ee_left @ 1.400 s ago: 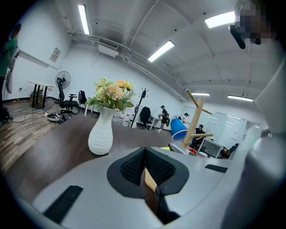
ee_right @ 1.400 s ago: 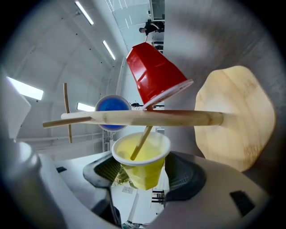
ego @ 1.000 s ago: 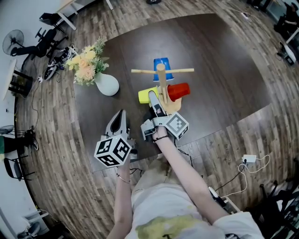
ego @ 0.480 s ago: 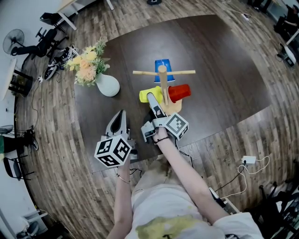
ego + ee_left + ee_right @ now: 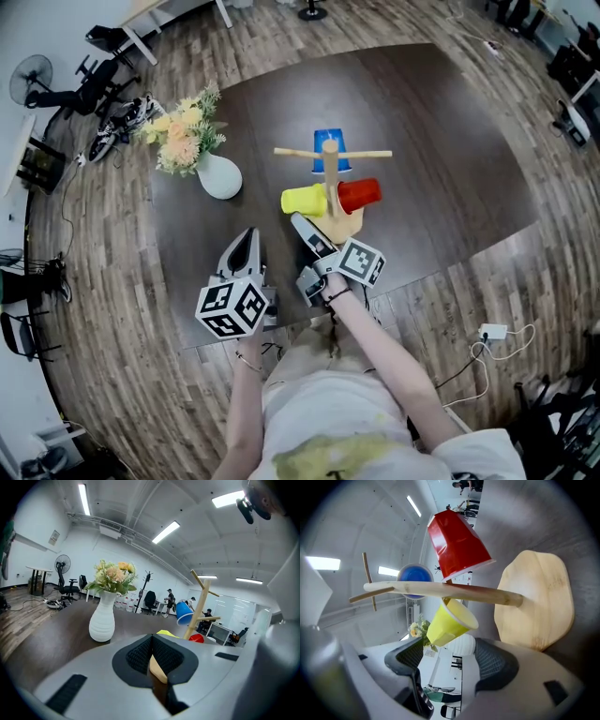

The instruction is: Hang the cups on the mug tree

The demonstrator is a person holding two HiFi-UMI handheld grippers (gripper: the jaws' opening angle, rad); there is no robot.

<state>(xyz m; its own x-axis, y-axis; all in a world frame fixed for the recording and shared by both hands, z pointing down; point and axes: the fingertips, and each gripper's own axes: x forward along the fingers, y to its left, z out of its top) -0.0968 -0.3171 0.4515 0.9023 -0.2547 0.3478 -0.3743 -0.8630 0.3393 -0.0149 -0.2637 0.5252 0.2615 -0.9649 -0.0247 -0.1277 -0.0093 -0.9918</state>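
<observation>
The mug tree [image 5: 330, 178] is standing near the middle of the dark table [image 5: 441, 169] on its pale wooden base, and all three cups are hanging on its pegs. The yellow cup [image 5: 302, 200] is sitting on a peg to the left of the post with its mouth against the wood, the red cup [image 5: 360, 194] is hanging opposite it on the right, and the blue cup [image 5: 327, 150] is hanging on the far side, under the long top crossbar. The person is holding the right hand-held gripper [image 5: 305, 230] low over the near part of the table, just beside the base and pointing up at the yellow cup. Its jaws have just been opening and are now standing wide apart with nothing between the pads; in the right gripper view the yellow cup is hanging just past the tips, clear of both pads. The left hand-held gripper [image 5: 246, 251] is lying further left, near the table's front edge and well apart from the tree, pointing towards a white vase [image 5: 219, 176] of yellow and peach flowers. Its jaws are drawn together, the black pads meeting at the tips, and it is not carrying a cup. Both of the person's forearms are reaching in from the bottom of the head view. Beyond the table on the wooden floor [image 5: 112, 281], a fan [image 5: 28, 82] is standing at the far left and a white plug [image 5: 492, 331] with its cable is lying at the right
</observation>
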